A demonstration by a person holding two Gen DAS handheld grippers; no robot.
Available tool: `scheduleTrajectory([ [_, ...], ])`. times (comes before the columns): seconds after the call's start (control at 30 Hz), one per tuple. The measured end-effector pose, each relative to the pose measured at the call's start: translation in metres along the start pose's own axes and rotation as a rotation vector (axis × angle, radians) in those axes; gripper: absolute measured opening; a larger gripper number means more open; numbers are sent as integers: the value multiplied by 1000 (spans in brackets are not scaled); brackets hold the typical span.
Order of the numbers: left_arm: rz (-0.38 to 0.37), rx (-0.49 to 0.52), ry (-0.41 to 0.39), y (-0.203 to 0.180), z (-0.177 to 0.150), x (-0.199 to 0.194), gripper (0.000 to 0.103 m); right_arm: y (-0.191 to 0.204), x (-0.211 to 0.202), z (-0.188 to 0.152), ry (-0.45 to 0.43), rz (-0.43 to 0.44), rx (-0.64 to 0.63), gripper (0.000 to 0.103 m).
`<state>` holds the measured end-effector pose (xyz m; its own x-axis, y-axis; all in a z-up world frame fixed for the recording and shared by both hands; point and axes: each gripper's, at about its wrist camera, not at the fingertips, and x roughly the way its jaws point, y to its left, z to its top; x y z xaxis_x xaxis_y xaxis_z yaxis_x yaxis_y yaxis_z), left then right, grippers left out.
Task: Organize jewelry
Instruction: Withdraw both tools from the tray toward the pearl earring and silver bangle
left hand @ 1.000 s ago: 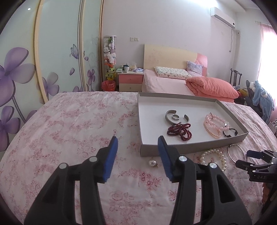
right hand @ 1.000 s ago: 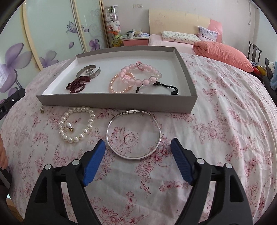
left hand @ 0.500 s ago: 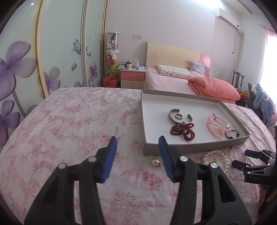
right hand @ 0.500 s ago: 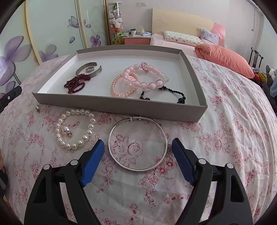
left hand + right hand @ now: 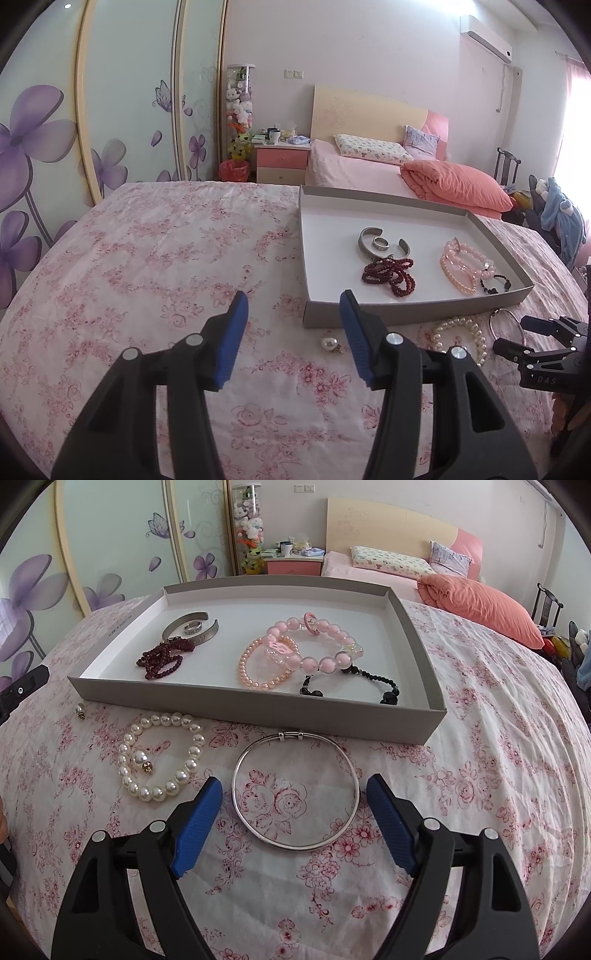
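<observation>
A thin silver wire bangle (image 5: 295,792) lies flat on the pink floral bedspread (image 5: 480,775), just in front of the near wall of the shallow grey cardboard tray (image 5: 258,712). The right gripper (image 5: 294,794) hangs over it with its blue pads wide apart, one on each side of the bangle, and neither pad touches the metal.

To the left of the bangle lies a white pearl bracelet (image 5: 160,757), with a single pearl earring (image 5: 142,760) inside its ring. Further left, near the tray's corner, lies another small pearl earring (image 5: 79,712).

Inside the tray are a silver open cuff (image 5: 192,627) with a silver ring (image 5: 192,628) in its curve, a dark red bead bracelet (image 5: 162,657), a peach pearl bracelet (image 5: 264,666), a large pink bead bracelet (image 5: 317,642) and a black bead bracelet (image 5: 351,683).

The left gripper (image 5: 291,317) is over bare bedspread left of the tray. Its blue pads are apart and nothing is between them. The small pearl earring (image 5: 328,344) lies just beside its right pad.
</observation>
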<state>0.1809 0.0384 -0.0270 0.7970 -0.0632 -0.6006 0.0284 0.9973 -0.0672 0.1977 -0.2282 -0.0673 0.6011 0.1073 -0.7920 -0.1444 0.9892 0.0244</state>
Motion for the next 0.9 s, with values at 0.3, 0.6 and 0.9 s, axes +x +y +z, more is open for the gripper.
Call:
scheduleTrajectory([
  [0.3,-10,8,6,-5,0,0,53,1,-1,-1,-7,3,-5,71],
  [0.6,-13,13,36,-6,-2,5,56,2,-1,-2,-6,7,-4,72],
  [0.9,-12,33,69,-9,-5,10,56,-1,-5,-6,-3,2,2,71],
])
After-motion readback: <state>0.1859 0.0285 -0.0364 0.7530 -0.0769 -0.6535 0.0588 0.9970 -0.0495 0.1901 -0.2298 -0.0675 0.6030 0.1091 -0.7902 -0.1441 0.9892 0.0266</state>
